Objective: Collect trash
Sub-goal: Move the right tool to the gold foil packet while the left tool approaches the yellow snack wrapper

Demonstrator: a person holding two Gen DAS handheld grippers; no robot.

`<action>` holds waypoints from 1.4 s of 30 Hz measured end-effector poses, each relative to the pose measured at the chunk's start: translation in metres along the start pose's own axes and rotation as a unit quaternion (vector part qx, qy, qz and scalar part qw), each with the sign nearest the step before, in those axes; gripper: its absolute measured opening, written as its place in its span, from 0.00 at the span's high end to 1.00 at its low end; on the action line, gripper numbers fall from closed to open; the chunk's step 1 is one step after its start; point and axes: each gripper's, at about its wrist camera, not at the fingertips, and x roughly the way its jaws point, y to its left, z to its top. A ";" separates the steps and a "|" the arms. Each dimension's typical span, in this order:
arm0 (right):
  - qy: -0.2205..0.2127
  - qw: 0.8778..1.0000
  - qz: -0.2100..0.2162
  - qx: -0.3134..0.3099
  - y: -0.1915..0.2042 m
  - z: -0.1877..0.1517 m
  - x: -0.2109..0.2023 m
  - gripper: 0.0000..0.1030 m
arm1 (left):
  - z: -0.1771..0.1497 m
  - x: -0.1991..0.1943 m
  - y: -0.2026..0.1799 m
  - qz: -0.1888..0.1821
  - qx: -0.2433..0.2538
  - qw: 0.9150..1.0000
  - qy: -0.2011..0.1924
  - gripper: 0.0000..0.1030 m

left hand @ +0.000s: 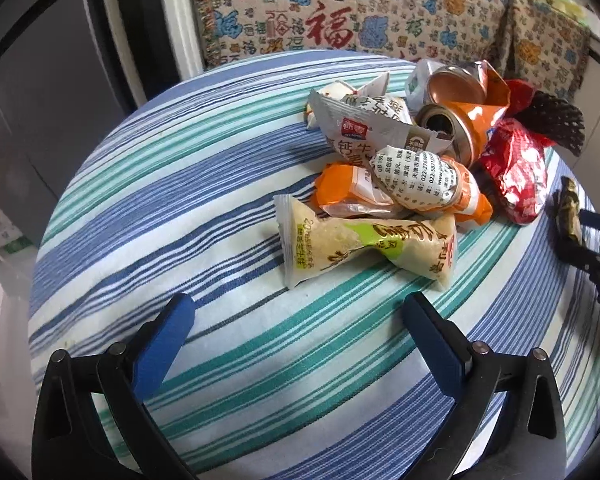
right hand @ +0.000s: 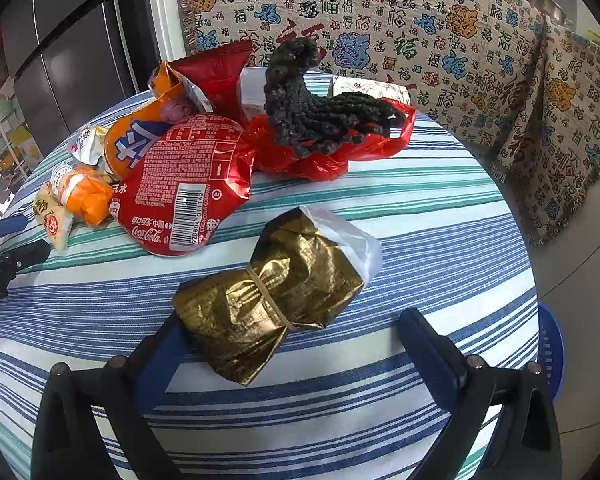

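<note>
**Both hand-held grippers spread wide over a heap of trash**

Left wrist view: the left hand-held gripper [left hand: 298,308] hangs released above the striped tabletop [left hand: 180,208], its blue fingers [left hand: 168,332] wide apart and gripping nothing. Just ahead of them lies a pale yellow snack wrapper [left hand: 364,244], the nearest piece of the trash heap. Behind it sit an orange wrapper [left hand: 340,192], a grey-white torn packet [left hand: 360,124] and a crushed orange can [left hand: 460,120], all touching one another. A crushed red can [left hand: 516,176] lies to the right, with a black foam net [left hand: 556,120] beyond it. A patterned blanket [left hand: 340,12] hangs behind the tabletop.

Right wrist view: the right hand-held gripper [right hand: 290,320] is also released, jaws spread. A crumpled gold foil bag [right hand: 276,292], bound with a rubber band, lies between the fingers, against the left one and clear of the right. Farther back the crushed red can [right hand: 184,188] leans on the orange can [right hand: 140,140]; the black foam net [right hand: 324,116] rests on a red plastic bag [right hand: 300,160].
</note>
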 end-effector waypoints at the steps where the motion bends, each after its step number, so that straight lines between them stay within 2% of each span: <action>1: 0.000 1.000 0.000 0.000 0.001 -0.001 0.000 0.00 | 0.004 0.000 -0.001 -0.005 0.031 1.000 0.003 0.00; 3: 0.000 1.000 -0.002 0.002 0.002 -0.001 0.000 0.00 | 0.010 -0.007 -0.002 -0.019 0.076 0.997 -0.014 0.00; 5: 0.000 1.000 -0.003 0.001 0.002 -0.001 0.000 0.00 | 0.020 -0.009 -0.002 -0.046 0.098 0.994 -0.022 0.00; 10: 0.000 1.000 -0.005 0.003 0.002 -0.002 0.000 0.00 | 0.049 0.002 -0.013 -0.057 0.139 0.988 -0.041 0.00; 14: 0.000 1.000 -0.007 0.004 0.003 -0.002 0.000 0.00 | 0.044 0.008 -0.024 -0.106 0.164 0.981 -0.009 0.03; 16: 0.000 1.000 -0.007 0.005 0.003 -0.002 0.000 0.00 | 0.035 0.002 -0.033 -0.146 0.179 0.973 0.017 0.10; 22: -0.001 1.000 -0.002 0.007 -0.002 -0.002 -0.001 0.00 | 0.002 -0.035 -0.062 -0.240 0.207 0.946 0.065 0.09; 23: 0.000 1.000 -0.003 0.005 -0.003 -0.004 -0.003 0.00 | -0.001 -0.040 -0.067 -0.245 0.206 0.945 0.062 0.09; 24: -0.002 1.000 -0.004 0.003 -0.005 -0.007 -0.005 0.00 | -0.003 -0.045 -0.070 -0.238 0.205 0.948 0.053 0.09; 26: -0.001 1.000 -0.004 0.010 -0.013 -0.010 -0.007 0.00 | -0.003 -0.052 -0.076 -0.205 0.181 0.962 0.024 0.08; 28: -0.001 0.999 -0.001 0.037 -0.024 -0.013 -0.012 0.00 | 0.005 -0.047 -0.072 -0.178 0.123 0.976 0.012 0.06; 30: -0.014 0.996 0.025 0.079 -0.036 -0.017 -0.019 0.00 | 0.012 -0.034 -0.069 -0.170 0.083 0.982 0.020 0.07; 32: -0.020 0.994 0.044 0.095 -0.038 -0.017 -0.021 0.00 | 0.010 -0.026 -0.071 -0.148 0.061 0.987 0.024 0.12; 34: -0.019 0.994 0.060 0.088 -0.031 -0.013 -0.019 0.00 | 0.007 -0.021 -0.073 -0.135 0.053 0.989 0.036 0.31; 35: -0.021 0.994 0.062 0.083 -0.027 -0.011 -0.017 0.01 | 0.007 -0.021 -0.076 -0.119 0.055 0.991 0.033 0.33; 36: -0.022 0.995 0.059 0.080 -0.023 -0.009 -0.014 0.01 | 0.008 -0.022 -0.079 -0.109 0.057 0.992 0.033 0.44; 37: -0.023 0.995 0.053 0.080 -0.022 -0.008 -0.011 0.02 | 0.008 -0.021 -0.081 -0.103 0.056 0.993 0.034 0.62; 38: -0.028 0.995 0.047 0.079 -0.020 -0.006 -0.010 0.08 | 0.008 -0.021 -0.081 -0.098 0.048 0.993 0.035 0.70; 40: -0.033 0.997 0.036 0.064 -0.017 -0.002 -0.009 0.39 | 0.004 -0.024 -0.078 -0.095 0.023 0.995 0.034 0.77; 41: -0.032 0.998 0.037 0.044 -0.015 0.001 -0.008 0.66 | 0.001 -0.025 -0.077 -0.097 0.004 0.995 0.034 0.77; 42: -0.030 0.998 0.042 0.023 -0.013 0.003 -0.006 0.76 | -0.003 -0.029 -0.075 -0.095 -0.008 0.995 0.034 0.78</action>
